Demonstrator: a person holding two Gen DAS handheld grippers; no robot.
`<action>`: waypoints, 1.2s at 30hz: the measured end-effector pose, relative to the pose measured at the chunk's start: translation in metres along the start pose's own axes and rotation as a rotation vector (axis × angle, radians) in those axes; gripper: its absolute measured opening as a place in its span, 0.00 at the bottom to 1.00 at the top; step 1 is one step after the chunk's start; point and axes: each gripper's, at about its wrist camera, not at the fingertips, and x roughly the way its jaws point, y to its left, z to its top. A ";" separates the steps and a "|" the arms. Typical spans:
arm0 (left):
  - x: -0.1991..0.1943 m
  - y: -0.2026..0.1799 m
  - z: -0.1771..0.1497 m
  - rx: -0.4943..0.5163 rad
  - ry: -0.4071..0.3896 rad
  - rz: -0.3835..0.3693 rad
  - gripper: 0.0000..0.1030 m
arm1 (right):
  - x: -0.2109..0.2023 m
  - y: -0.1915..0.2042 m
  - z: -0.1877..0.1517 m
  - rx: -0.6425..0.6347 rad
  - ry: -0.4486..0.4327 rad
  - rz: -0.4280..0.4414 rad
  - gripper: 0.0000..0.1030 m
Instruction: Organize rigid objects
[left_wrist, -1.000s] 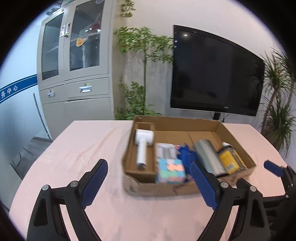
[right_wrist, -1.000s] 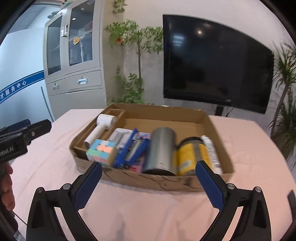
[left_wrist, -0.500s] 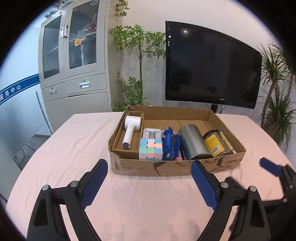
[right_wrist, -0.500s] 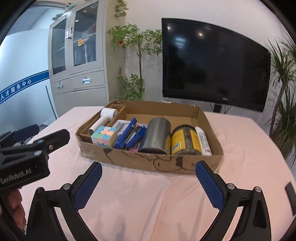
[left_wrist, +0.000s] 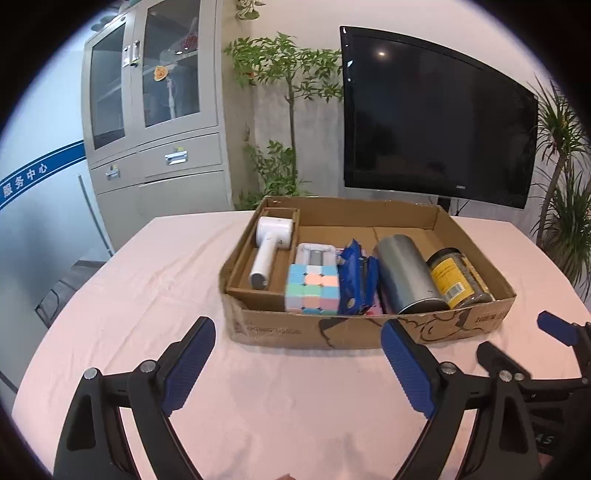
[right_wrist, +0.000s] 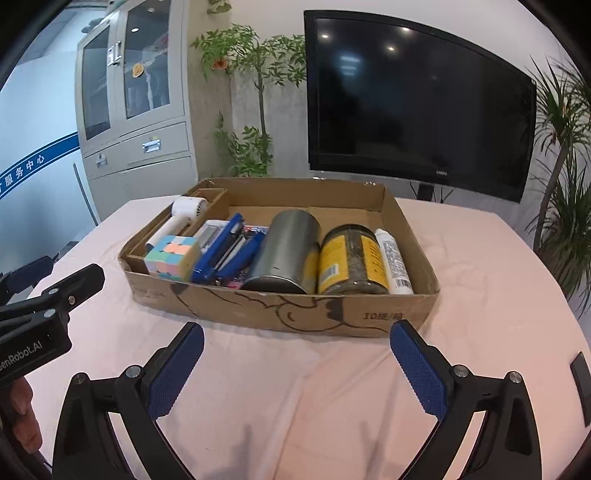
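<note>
Both the left gripper (left_wrist: 298, 354) and the right gripper (right_wrist: 297, 350) have their jaws spread wide, holding nothing and touching nothing above the pink table (right_wrist: 280, 384). The cardboard box (right_wrist: 280, 310) sits just beyond them, its objects lined along the near wall: pastel cube (right_wrist: 171, 256) at left, steel can (right_wrist: 286, 254) and yellow-labelled jar (right_wrist: 352, 260) to the right.

- A table (right_wrist: 480, 258) covered with a pale pink cloth (left_wrist: 166, 266) carries everything; the cloth is creased, with folds running across its near part
- A shallow open cardboard box (right_wrist: 280, 314) sits directly on the cloth, around the middle of the table and towards its far side; its near wall bears black line drawings and some printed characters
- The box's near-left corner is torn and dented (left_wrist: 236, 306)
- A small dark flat object (right_wrist: 580, 376) lies on the cloth at the near right edge; what it is cannot be told
</note>
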 end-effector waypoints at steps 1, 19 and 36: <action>0.001 -0.004 0.000 0.015 0.003 0.001 0.89 | 0.005 -0.002 0.001 -0.002 0.020 -0.011 0.99; 0.021 -0.011 -0.004 0.034 0.039 -0.012 0.89 | 0.013 0.008 0.006 0.011 0.019 -0.075 0.99; 0.041 -0.009 -0.004 0.030 0.091 -0.033 0.89 | 0.028 0.014 0.008 -0.006 0.030 -0.122 0.99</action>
